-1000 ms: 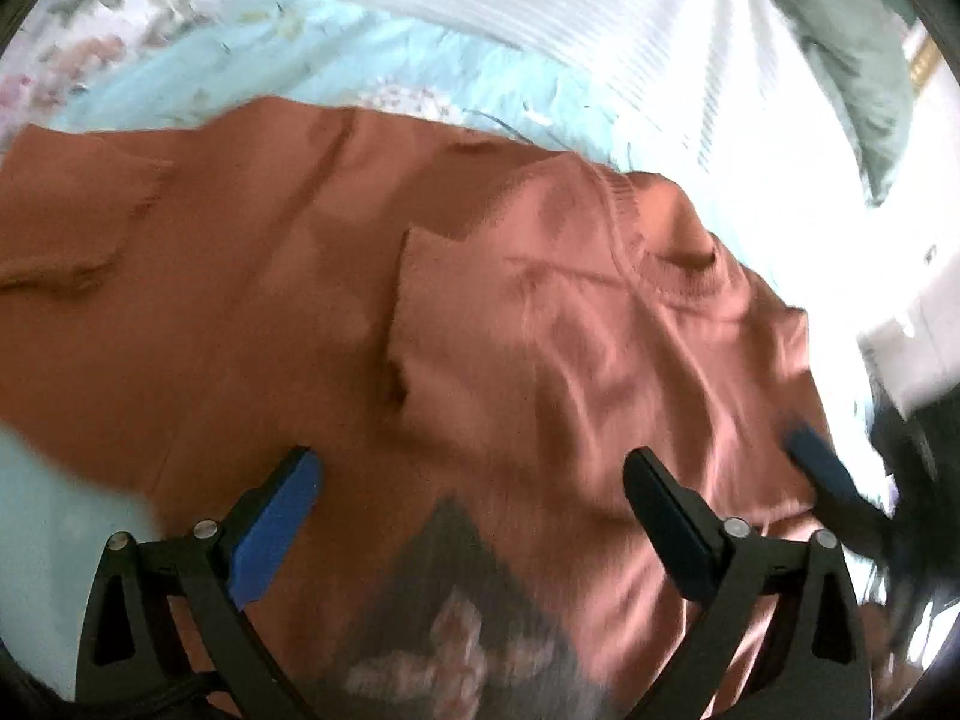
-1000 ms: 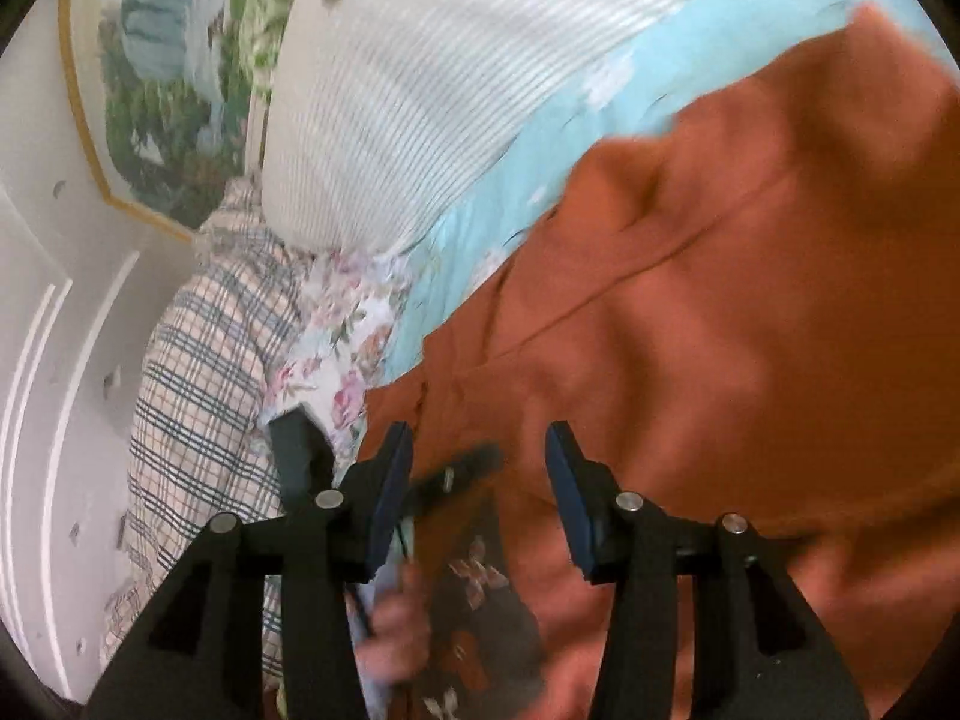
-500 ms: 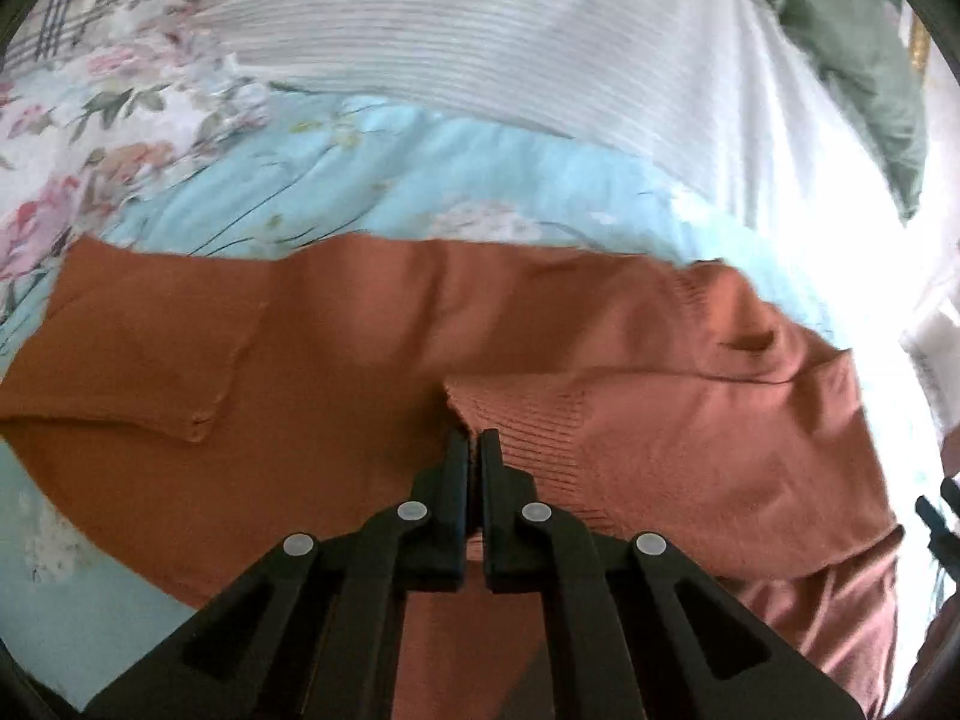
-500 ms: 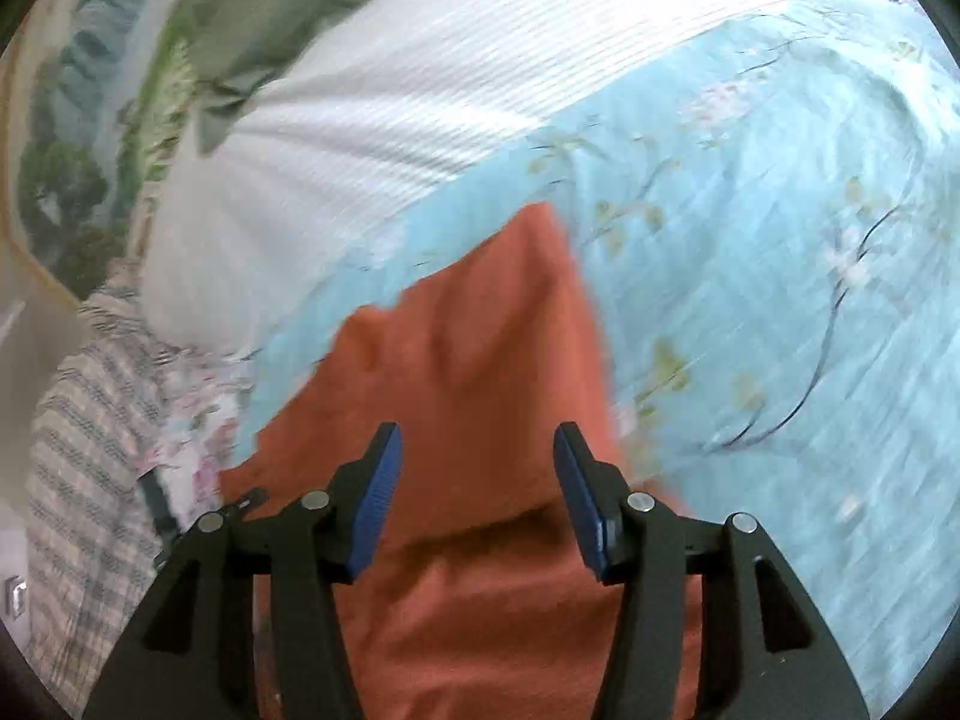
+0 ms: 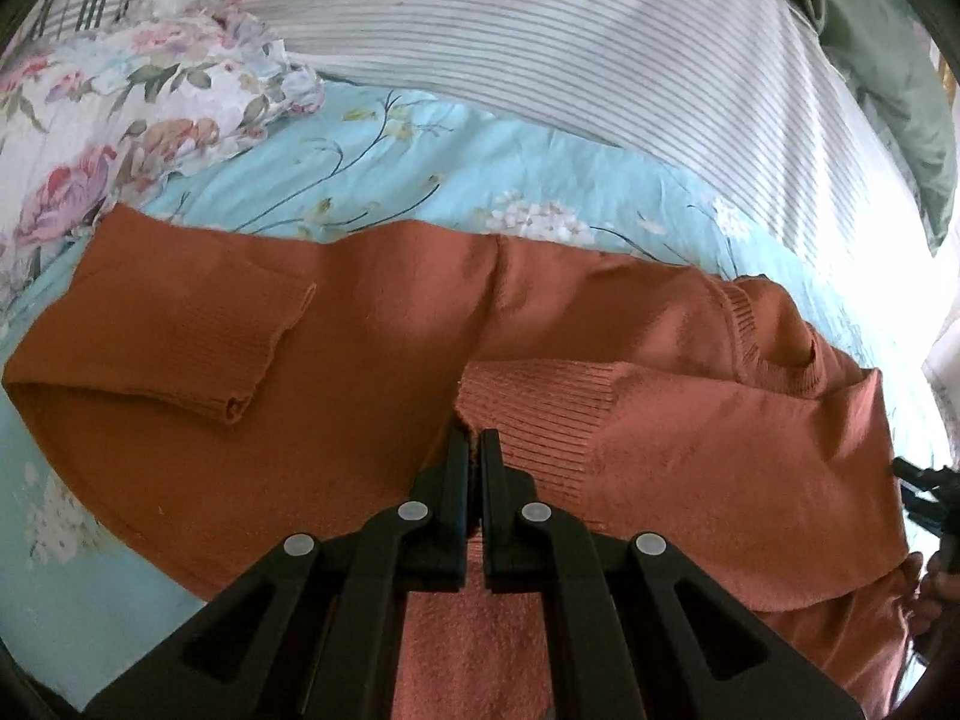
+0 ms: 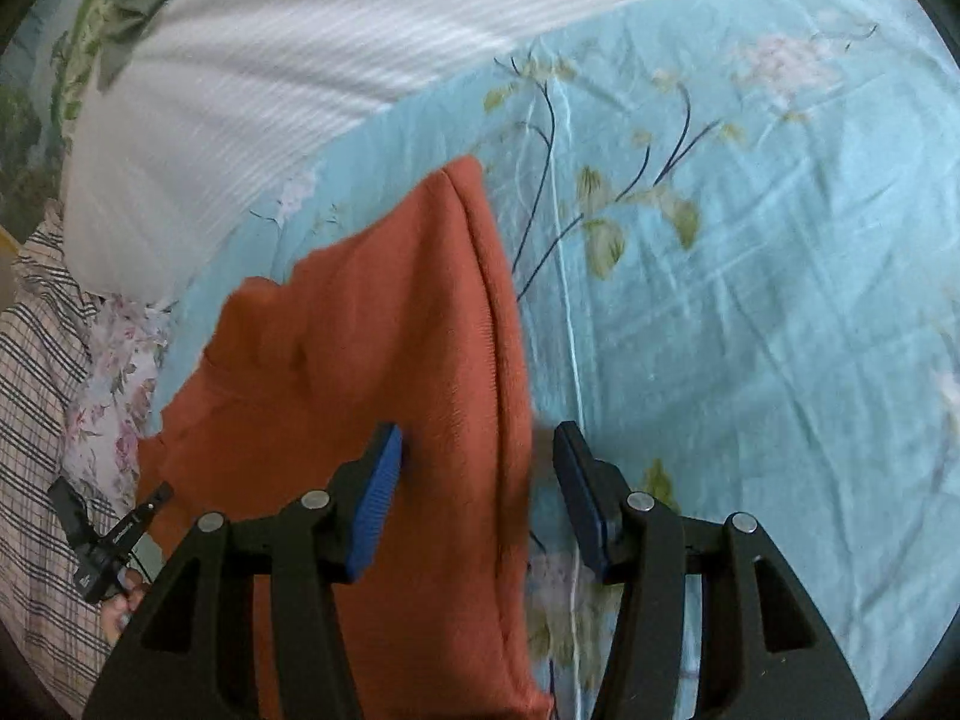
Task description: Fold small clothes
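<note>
A rust-orange knit sweater with ribbed cuffs is lying on a pale turquoise bed sheet printed with olive leaves, dark stems and whitish blossoms. A white, grey-pinstriped pillow is showing beside a pink-rose floral cloth, a plaid fabric and a sage-green cloth.

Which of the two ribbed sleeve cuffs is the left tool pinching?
The left tool pinches the middle cuff, beside the collar. The far-left cuff lies free, folded onto the sweater.
</note>
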